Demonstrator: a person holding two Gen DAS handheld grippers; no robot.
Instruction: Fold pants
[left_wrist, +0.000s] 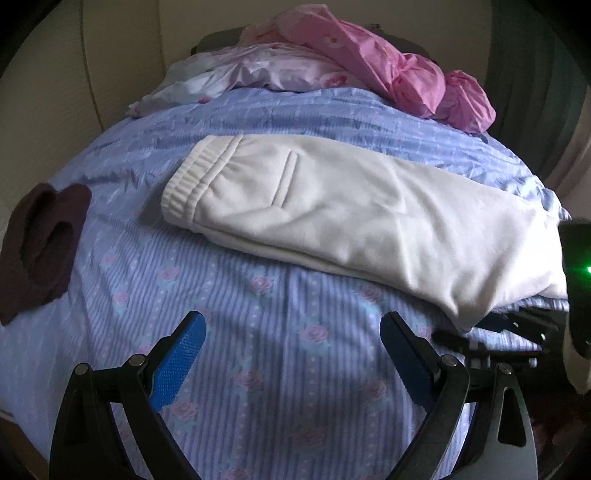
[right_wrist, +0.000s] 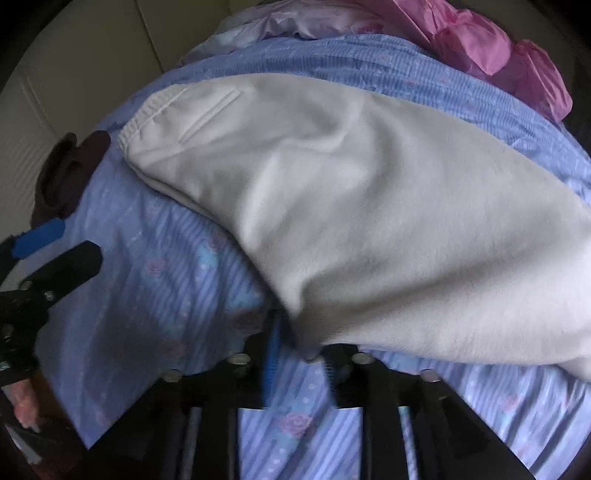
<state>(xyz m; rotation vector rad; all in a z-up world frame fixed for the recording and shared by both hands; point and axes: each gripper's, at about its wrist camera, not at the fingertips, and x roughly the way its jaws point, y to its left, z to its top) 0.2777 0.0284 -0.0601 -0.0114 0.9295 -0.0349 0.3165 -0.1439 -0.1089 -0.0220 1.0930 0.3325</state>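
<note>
the cream fleece pants (left_wrist: 332, 206), folded lengthwise with ribbed waistband and welt pocket showing, lie across my blue striped rose-print bedsheet (left_wrist: 258, 332). my left gripper (left_wrist: 291, 354) hangs over bare sheet, blue pads wide apart, nothing between them. my right gripper (right_wrist: 301, 362) sits at the pants' near edge, jaws narrowly parted, cloth over the tips; i cannot tell if they pinch it. no writing or label is readable anywhere.

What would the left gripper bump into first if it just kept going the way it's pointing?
Probably the blue flowered bedsheet: the left gripper is open and empty, angled down at bare sheet, short of the white pants.
</note>
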